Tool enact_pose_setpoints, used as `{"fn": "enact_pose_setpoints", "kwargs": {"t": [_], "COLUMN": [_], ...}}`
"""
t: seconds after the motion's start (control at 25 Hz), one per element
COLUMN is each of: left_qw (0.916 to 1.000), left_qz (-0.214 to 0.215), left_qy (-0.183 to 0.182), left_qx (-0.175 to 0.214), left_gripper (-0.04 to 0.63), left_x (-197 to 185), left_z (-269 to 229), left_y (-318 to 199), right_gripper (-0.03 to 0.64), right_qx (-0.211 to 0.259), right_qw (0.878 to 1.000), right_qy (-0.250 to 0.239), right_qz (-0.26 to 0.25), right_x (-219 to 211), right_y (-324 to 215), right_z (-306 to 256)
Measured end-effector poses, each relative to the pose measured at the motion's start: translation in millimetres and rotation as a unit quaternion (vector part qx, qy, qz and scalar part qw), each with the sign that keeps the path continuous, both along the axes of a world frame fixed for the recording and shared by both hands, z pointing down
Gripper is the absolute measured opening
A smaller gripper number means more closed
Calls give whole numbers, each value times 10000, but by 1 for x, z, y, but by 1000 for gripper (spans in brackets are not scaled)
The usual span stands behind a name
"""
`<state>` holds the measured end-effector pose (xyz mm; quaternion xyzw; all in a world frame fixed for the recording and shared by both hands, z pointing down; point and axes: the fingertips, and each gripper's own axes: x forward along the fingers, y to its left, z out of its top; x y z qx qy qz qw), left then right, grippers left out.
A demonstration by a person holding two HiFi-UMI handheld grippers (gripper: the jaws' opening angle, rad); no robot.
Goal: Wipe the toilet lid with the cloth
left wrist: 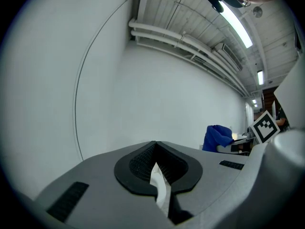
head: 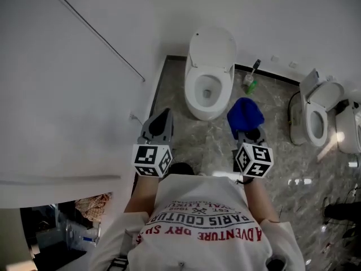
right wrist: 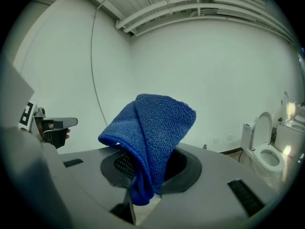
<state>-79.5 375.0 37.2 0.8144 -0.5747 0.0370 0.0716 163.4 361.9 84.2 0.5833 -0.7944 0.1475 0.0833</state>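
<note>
Cloth (right wrist: 157, 128) in forward-held right claw (head: 250, 134)

Tiny item (head: 252, 78) beside toilet (head: 211, 47), perhaps brush

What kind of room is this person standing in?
A toilet room, perhaps a test or showroom space rather than a home: one white toilet with its lid up, a second toilet close by with no partition between, and bare ceiling pipes overhead.
</note>
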Motion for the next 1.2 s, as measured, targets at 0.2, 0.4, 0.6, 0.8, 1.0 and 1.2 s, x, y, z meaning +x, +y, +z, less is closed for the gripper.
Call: {"fn": "enact_pose_setpoints", "kwargs": {"t": [0.2,0.4,0.6,0.8,1.0,1.2], "left_qw": [9997,9995,9989,9965,9938,9920], "left_qz": [-29,82,335,649,874,920], "left_qy": [-3,106,172,186,206,236], "left_qx": [-223,-301,-266,-493,-652,-833], "left_gripper": [6,6,6,6,6,6], "left_x": [5,0,-7,-23,-43,-57], "left_z": [24,49,55,74,96,119], "left_y": [-60,-145,-259,-384,-492,-560], "right_gripper": [87,87,87,87,87,87], "right_qx": [-257,-314,-330,-438,-542,-739], "right_qw": [9996,9993,9985,9969,9961,9953], "right_qy": [-65,-76,20,38,74,102], "right_qz": [88,213,436,651,699,613], "right_x": [15,15,5,-18,-48,-74], "right_y": [-55,-125,-225,-337,-435,-502], "right_z": [26,51,57,64,84,106]}}
